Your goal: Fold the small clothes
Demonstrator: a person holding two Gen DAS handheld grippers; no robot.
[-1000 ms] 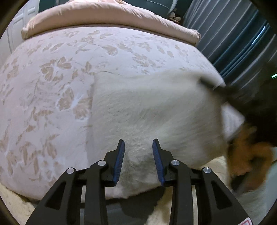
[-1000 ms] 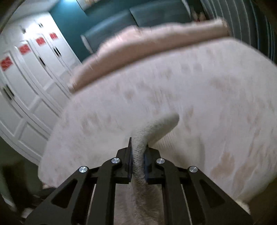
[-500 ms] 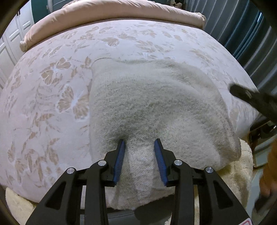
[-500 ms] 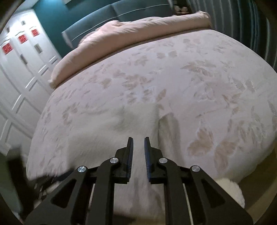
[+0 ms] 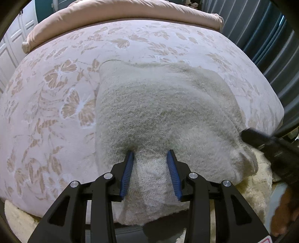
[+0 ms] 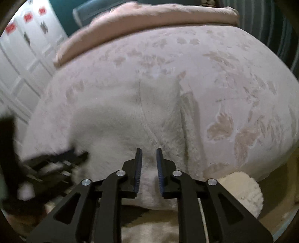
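Note:
A cream knit garment [image 5: 164, 104] lies spread on the floral bed cover [image 5: 56, 93], and its near edge hangs over the bed's side. My left gripper [image 5: 150, 151] points down onto that edge. Its jaws are apart, with a hump of knit bulging up between the blue pads. In the right wrist view the same garment [image 6: 115, 119] shows a seam and a fold. My right gripper [image 6: 149, 149] hovers low over the garment's near edge. Its jaws are opening by a narrow gap and no cloth is pinched. Its dark tip also shows as the right gripper [image 5: 250, 134] at the garment's right corner.
A rolled pink duvet [image 5: 130, 11] lies across the head of the bed. A fluffy cream rug [image 5: 250, 190] covers the floor beneath the bed's edge. White cabinet doors [image 6: 24, 46] stand to the left and a dark ribbed wall [image 5: 261, 37] to the right. A person's hand [image 5: 284, 215] shows at the lower right.
The right gripper let go of the knit strip it held up, then dropped toward the garment's near edge. The left gripper sank onto the knit, which now bulges between its jaws.

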